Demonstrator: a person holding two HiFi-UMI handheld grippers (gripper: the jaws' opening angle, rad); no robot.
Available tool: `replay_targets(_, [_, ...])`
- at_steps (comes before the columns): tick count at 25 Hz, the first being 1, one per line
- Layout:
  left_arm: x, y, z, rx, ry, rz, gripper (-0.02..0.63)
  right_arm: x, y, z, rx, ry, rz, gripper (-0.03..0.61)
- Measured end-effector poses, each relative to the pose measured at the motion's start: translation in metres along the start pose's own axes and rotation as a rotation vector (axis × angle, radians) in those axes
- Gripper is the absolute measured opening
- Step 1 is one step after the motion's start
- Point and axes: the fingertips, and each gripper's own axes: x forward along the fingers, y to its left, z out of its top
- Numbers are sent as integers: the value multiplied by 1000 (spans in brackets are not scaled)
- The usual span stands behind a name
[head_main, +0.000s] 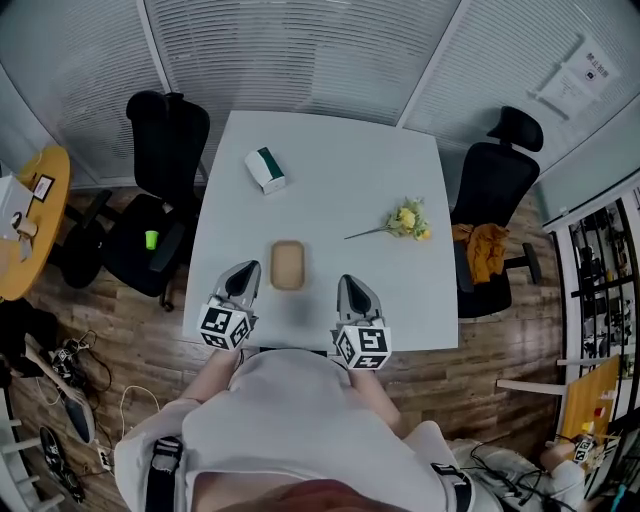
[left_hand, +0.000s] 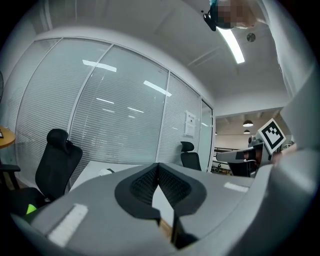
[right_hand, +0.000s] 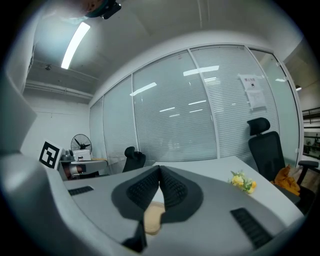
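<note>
A person is holding the left gripper (head_main: 245, 270) and the right gripper (head_main: 351, 283) low over the near edge of a pale desk (head_main: 330, 160), with both pointing away from the body. In the left gripper view the fingers (left_hand: 142, 187) are pressing together at the tips with nothing between them. The right gripper's fingers (right_hand: 145, 190) are likewise meeting on nothing.

A tan tray (head_main: 287, 265) is lying flat on the desk between the two pairs of fingers. It is just beside the left tips and a little farther from the right ones, and it is showing as a pale patch (right_hand: 152, 217) below the closed right tips. That flanking hold is apparently leaving the tray within reach of either side.

A flower sprig (head_main: 408, 220) is resting well beyond the right fingers and off to their outer side. A white and green box (head_main: 266, 168) is sitting far ahead of the left fingers. Both are lying well apart from the tray. Black office chairs (head_main: 165, 130) are standing at either side of the desk.
</note>
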Motion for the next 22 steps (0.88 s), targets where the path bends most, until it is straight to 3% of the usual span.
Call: replay_targets(22, [-4,9,-82,-45,193,13,11,9,9,-64,55,143,29,8])
